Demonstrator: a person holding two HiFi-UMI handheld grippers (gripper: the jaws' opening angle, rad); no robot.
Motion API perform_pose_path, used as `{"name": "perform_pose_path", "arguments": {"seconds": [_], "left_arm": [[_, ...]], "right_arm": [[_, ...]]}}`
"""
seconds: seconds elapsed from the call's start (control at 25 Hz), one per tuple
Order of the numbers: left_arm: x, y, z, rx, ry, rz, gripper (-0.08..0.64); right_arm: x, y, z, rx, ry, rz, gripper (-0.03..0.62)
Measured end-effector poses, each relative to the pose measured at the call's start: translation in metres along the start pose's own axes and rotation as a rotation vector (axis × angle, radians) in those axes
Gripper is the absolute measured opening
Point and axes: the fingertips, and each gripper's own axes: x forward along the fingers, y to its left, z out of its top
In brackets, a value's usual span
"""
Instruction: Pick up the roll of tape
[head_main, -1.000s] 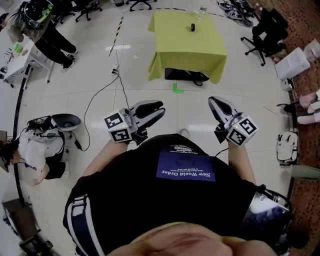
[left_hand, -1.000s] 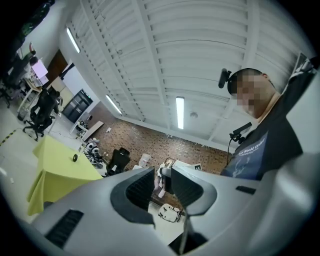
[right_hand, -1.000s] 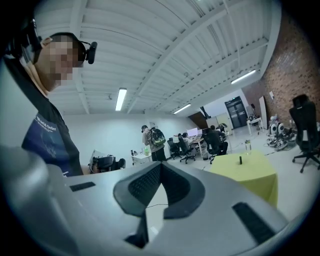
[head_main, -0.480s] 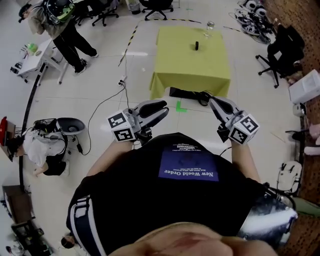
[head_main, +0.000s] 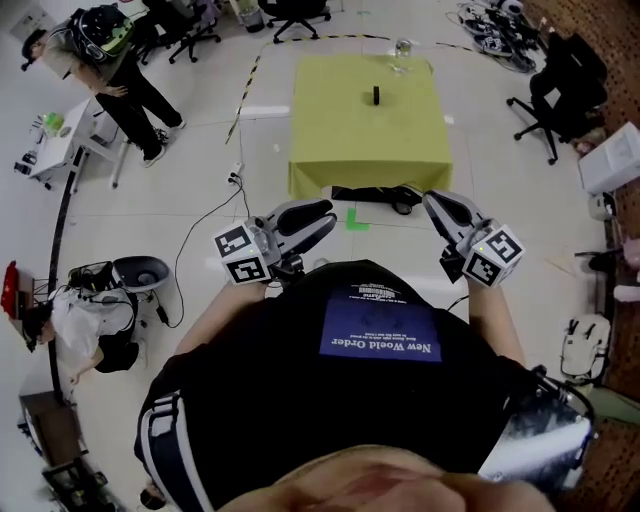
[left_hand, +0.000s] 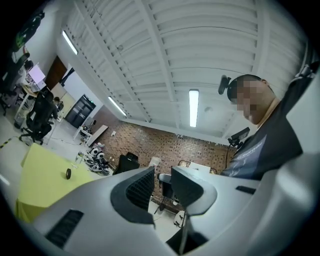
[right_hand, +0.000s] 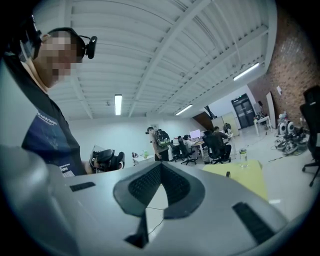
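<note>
The roll of tape (head_main: 376, 96) is small and black and stands on edge on a table with a yellow-green cloth (head_main: 340, 130), far ahead of both grippers. Beside it at the far edge stands a clear glass (head_main: 402, 48). My left gripper (head_main: 322, 214) and right gripper (head_main: 431, 201) are held in front of my chest, short of the table, both shut and with nothing in them. The left gripper view shows the tape (left_hand: 68, 173) far off to the left of the left gripper (left_hand: 162, 187). In the right gripper view the tape (right_hand: 228, 174) lies to the right of the right gripper (right_hand: 161, 172).
A black bag (head_main: 375, 193) lies on the floor at the table's near edge, next to a green floor mark (head_main: 353, 217). A cable (head_main: 215, 200) runs over the tiles on the left. A person (head_main: 110, 60) stands far left, and office chairs (head_main: 545, 95) stand to the right.
The table has come closer and now sits just beyond the fingertips. Both grippers have travelled forward with me, still shut and holding the same pose.
</note>
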Motion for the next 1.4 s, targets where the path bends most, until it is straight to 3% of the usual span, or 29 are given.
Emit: {"name": "perform_pose_path", "arguments": {"seconds": [0.28, 0.6, 0.88, 1.2, 1.4], "left_arm": [[0.001, 0.086, 0.024, -0.038, -0.012, -0.087, 0.109], [-0.022, 0.203, 0.087, -0.063, 0.014, -0.175, 0.109], [-0.013, 0.284, 0.107, -0.094, 0.041, -0.224, 0.109], [-0.022, 0.352, 0.113, -0.14, 0.021, -0.137, 0.109], [0.021, 0.371, 0.109, -0.11, 0.034, -0.091, 0.109]], "right_arm": [[0.06, -0.038, 0.014, -0.045, 0.017, -0.083, -0.014], [0.175, -0.071, 0.045, -0.034, -0.017, -0.168, -0.014], [0.255, -0.105, 0.044, -0.003, 0.012, -0.172, -0.014], [0.309, -0.15, 0.057, -0.002, 0.045, -0.126, -0.014], [0.313, -0.199, 0.054, 0.01, 0.071, -0.052, -0.014]]}}
